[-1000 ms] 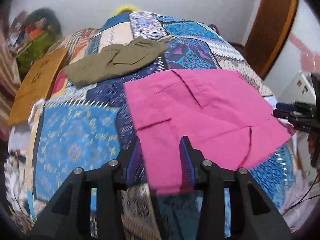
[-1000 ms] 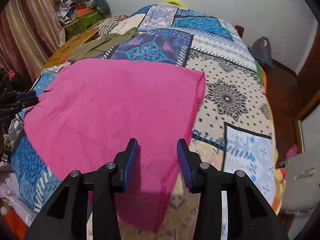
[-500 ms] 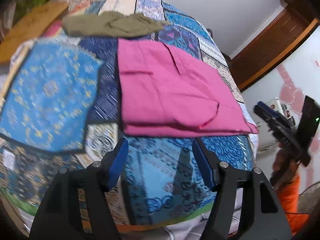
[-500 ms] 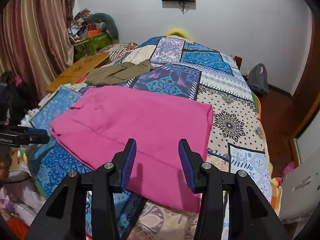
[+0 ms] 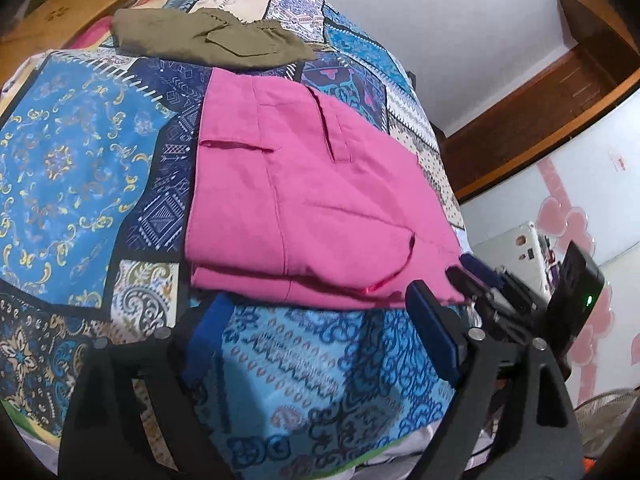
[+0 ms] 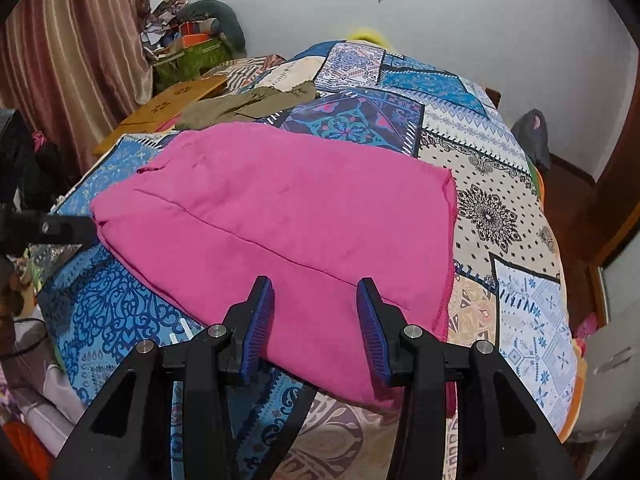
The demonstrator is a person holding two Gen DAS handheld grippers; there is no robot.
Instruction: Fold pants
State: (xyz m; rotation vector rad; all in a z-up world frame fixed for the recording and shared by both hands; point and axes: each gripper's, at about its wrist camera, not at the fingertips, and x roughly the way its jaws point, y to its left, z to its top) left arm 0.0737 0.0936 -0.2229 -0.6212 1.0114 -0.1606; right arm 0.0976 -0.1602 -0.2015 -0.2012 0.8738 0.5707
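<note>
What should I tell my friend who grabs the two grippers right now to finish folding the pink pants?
Left gripper: open, jaws have just been opening, nothing between them, just off the near edge of the pink pants.
Right gripper: open over the pants' near edge, apparently not pinching.
The pants lie folded flat on the patchwork bedspread; olive pants sit behind them.
Done: at least one fold.
Left: perhaps one more fold, then tidy.

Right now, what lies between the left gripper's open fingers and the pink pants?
In the left wrist view, only bare patterned bedspread lies between the left gripper and the pink pants.
</note>
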